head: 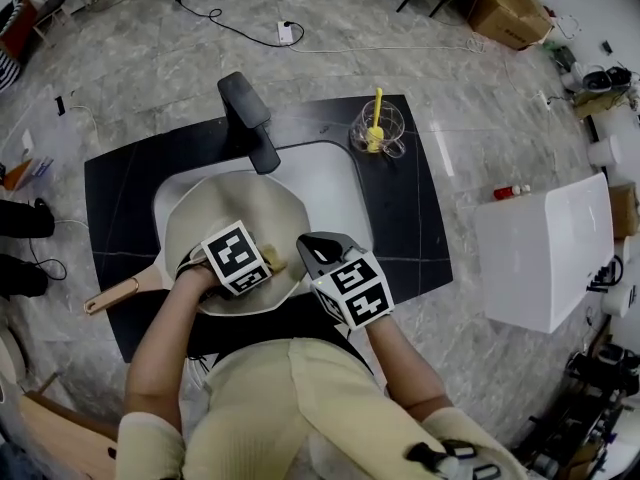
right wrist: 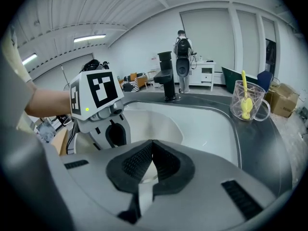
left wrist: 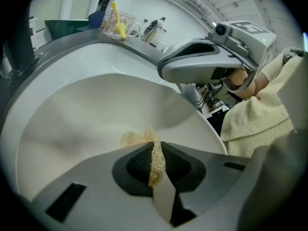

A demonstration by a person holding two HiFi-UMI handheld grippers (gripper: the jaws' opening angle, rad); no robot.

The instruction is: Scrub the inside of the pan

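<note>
Right, starting at the left: the pan's wooden handle [head: 110, 296] sticks out over the black counter [head: 120, 183], and the pan [head: 215, 208] itself lies in the sink [head: 330, 183], its cream inside facing up at us. Our left gripper [left wrist: 154, 153] is clamped tight on a straw-coloured scrub pad [left wrist: 135, 138], and the pad's free end meets the pan's inner wall by the near rim. So we judge we're in the scrubbing itself; whether any dirt remains we cannot tell. Next we'd want to press the pad down and sweep it round the bowl toward the far wall, without loosening the pinch.

Moving right, our right gripper [right wrist: 150, 160] has its jaws together on nothing and hangs just beside the pan's right rim. It isn't steadying the pan, which might slide under pressure. Behind stands the black tap [head: 250, 118], close over the pan's far edge, so wide strokes need care. Further right, a glass mug [head: 378, 128] with something yellow in it sits on the counter, well apart.
</note>
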